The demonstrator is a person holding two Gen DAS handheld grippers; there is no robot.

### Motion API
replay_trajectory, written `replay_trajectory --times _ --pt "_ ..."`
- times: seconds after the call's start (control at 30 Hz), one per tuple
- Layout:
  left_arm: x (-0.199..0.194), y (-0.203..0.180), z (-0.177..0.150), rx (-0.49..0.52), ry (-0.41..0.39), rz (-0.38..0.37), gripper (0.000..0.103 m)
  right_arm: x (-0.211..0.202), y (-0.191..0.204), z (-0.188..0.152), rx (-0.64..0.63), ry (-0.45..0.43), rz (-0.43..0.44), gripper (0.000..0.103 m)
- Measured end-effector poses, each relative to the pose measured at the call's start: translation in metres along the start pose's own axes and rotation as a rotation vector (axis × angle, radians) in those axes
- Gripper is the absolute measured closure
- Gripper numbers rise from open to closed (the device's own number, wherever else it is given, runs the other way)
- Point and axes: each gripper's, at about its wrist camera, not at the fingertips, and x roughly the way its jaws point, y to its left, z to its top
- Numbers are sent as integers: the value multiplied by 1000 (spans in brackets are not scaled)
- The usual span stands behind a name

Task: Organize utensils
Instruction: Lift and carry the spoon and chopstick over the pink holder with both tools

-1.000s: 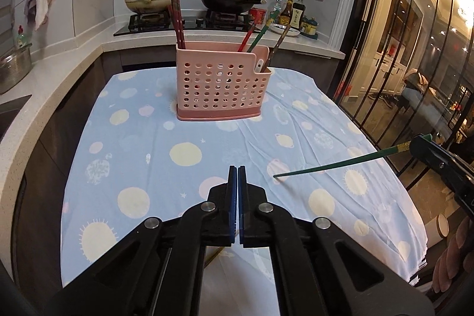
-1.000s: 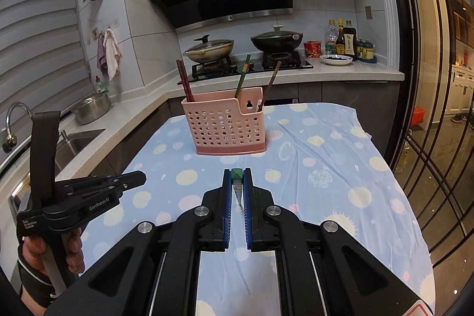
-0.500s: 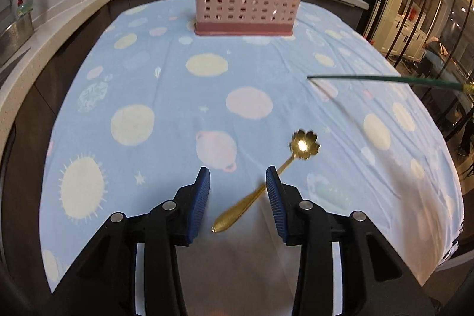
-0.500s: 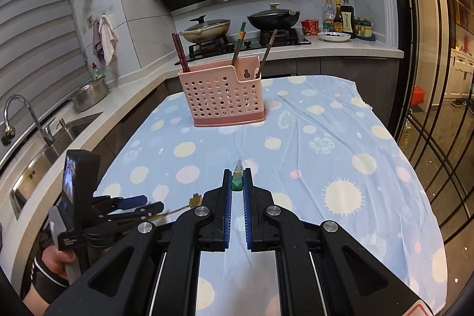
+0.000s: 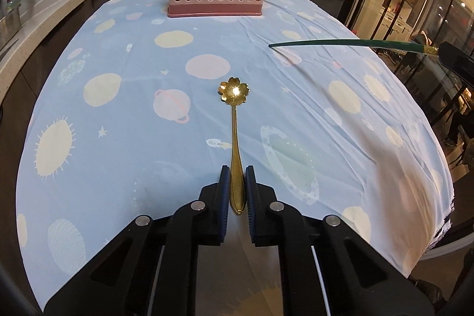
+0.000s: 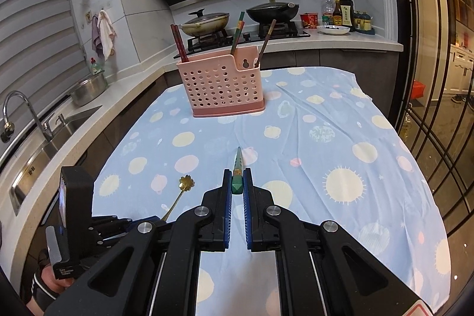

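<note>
A gold spoon [image 5: 235,138] with a flower-shaped bowl lies on the blue dotted tablecloth [image 5: 118,138], handle toward me. My left gripper [image 5: 237,185] is low over the cloth. Its jaws are closing, and the pads sit against both sides of the handle's end. My right gripper [image 6: 237,185] is shut on the thick end of a green chopstick [image 6: 238,160], which points forward above the cloth. The chopstick [image 5: 340,43] also crosses the right of the left wrist view. A pink perforated utensil basket [image 6: 222,88] stands at the table's far end with several chopsticks in it.
Behind the table runs a counter with a stove, two lidded pans [image 6: 204,22] and sauce bottles [image 6: 340,11]. A sink and tap [image 6: 26,114] lie to the left. A barred glass door [image 6: 429,108] is close on the right. The cloth hangs over the table's right edge [image 5: 438,212].
My left gripper has dropped toward the cloth, opened, then closed in around the spoon's handle. The spoon now lies straight between the jaws. My right gripper has sunk a little, still holding the chopstick.
</note>
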Motion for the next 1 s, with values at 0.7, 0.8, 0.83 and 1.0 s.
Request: replay_trajectory --times 0.7,0.8,0.83,1.0 --pt "-65 -6 75 36 -196 -6 102 -30 8 59 -23 -169 49 96" --pt "-70 -9 92 58 -222 3 102 -30 8 73 -27 -192 65 96" --pt "-72 -10 98 65 -230 3 102 -30 9 78 -30 -201 66 96" --pt "-77 -11 137 99 -272 32 102 -21 9 110 -49 -228 67 96"
